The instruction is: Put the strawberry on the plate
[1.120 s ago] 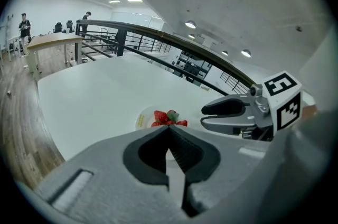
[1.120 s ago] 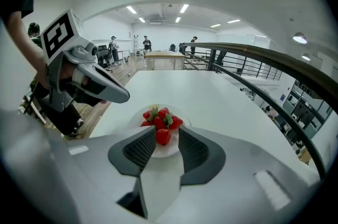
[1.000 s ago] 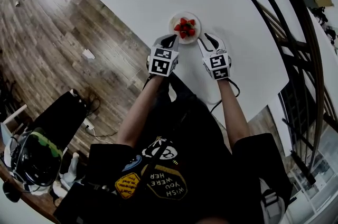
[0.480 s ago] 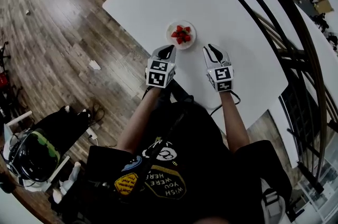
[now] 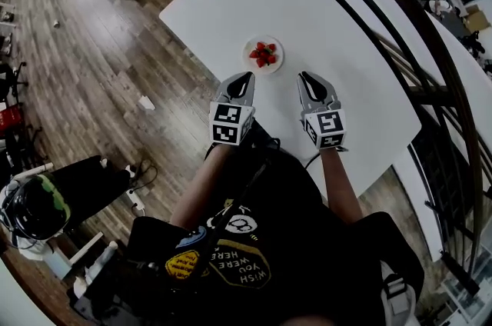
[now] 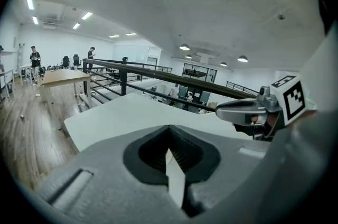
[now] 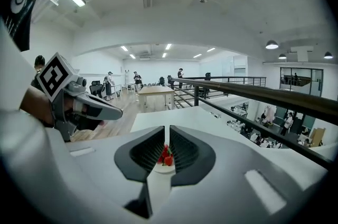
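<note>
The place is an open-plan office or lab hall on an upper level. A white table (image 5: 330,17) stands on wood-plank flooring (image 5: 92,63) at the frame's left. A black railing (image 7: 253,92) runs along the right. Ceiling lights (image 6: 87,15) line the white ceiling, and people (image 6: 35,56) stand near a wooden desk (image 6: 60,77) at far left.

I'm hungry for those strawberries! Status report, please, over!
Left gripper shut, empty. Right gripper empty, jaws just been closing, slit left. Red strawberries piled on small round white plate, on white table. Nothing in the way.
</note>
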Demonstrator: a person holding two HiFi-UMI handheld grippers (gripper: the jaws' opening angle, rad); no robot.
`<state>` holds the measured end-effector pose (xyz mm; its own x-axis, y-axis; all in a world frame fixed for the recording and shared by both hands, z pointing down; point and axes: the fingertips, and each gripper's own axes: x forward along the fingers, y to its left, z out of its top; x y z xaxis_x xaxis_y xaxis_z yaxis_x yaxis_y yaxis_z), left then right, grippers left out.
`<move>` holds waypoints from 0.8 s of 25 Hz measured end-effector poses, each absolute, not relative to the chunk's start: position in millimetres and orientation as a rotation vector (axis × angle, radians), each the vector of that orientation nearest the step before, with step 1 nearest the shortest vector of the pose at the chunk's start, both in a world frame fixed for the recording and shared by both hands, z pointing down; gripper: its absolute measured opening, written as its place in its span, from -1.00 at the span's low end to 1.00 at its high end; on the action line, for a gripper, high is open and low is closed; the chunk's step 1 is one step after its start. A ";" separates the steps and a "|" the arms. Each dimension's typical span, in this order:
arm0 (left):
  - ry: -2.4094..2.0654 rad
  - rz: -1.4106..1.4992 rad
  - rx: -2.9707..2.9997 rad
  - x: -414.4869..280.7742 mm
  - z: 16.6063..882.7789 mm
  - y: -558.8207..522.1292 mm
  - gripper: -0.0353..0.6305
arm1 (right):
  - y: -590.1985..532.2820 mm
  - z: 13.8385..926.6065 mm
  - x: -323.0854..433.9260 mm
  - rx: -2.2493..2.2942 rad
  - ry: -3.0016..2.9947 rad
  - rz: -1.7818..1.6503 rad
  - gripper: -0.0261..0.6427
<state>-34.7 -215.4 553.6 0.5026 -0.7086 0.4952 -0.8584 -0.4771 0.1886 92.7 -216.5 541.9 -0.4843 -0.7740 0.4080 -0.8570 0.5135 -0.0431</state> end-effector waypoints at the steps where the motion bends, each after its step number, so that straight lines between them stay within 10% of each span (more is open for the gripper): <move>1: -1.302 0.496 2.341 -34.9 549.6 -209.9 -0.88 | -212.2 536.1 93.4 1.365 -2.427 0.338 -0.83; 20: -1.241 0.354 2.506 -52.0 475.8 -132.6 -0.88 | -117.0 479.0 44.0 1.454 -2.472 0.410 -0.92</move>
